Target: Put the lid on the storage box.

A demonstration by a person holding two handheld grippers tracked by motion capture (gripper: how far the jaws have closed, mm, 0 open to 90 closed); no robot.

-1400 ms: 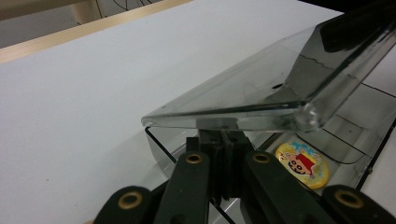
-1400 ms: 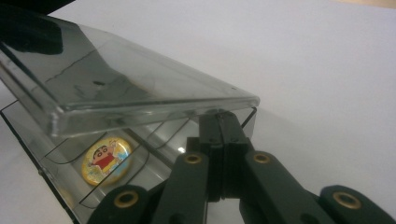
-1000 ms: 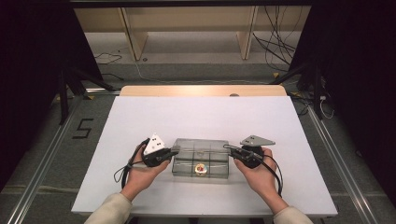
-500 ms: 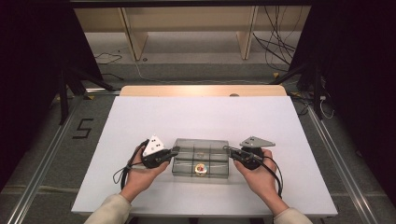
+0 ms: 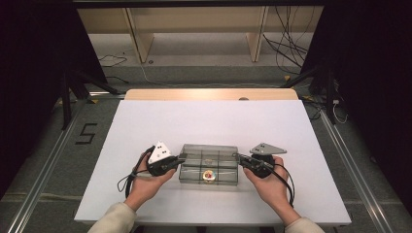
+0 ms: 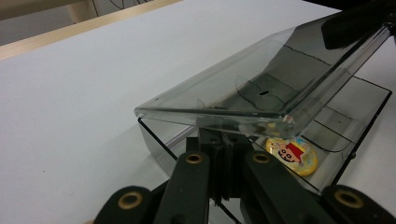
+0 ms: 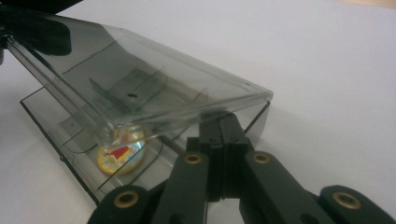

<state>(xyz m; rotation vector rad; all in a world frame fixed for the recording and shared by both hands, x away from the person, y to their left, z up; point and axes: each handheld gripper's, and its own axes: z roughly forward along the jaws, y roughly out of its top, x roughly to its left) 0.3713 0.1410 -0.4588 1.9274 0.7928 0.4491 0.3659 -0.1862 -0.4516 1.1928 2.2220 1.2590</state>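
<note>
High view: my left tool [image 5: 179,160] and right tool [image 5: 241,158] flank the clear box [image 5: 209,167] on the counter [image 5: 214,121], both tools closed, tips under its raised lid [image 6: 261,79]; a badge [image 6: 292,155] lies inside.

A white table top [image 5: 214,126] with a pale wooden strip [image 5: 211,94] along its far edge stands on a grey floor [image 5: 204,75]. Beyond it rises a light wooden shelf frame [image 5: 194,29]. Black cables [image 5: 286,48] trail over the floor at the right, a black "5" [image 5: 86,133] marks it at the left, and metal rails [image 5: 43,165] run along both sides. Dark curtains [image 5: 369,73] close in each side.
</note>
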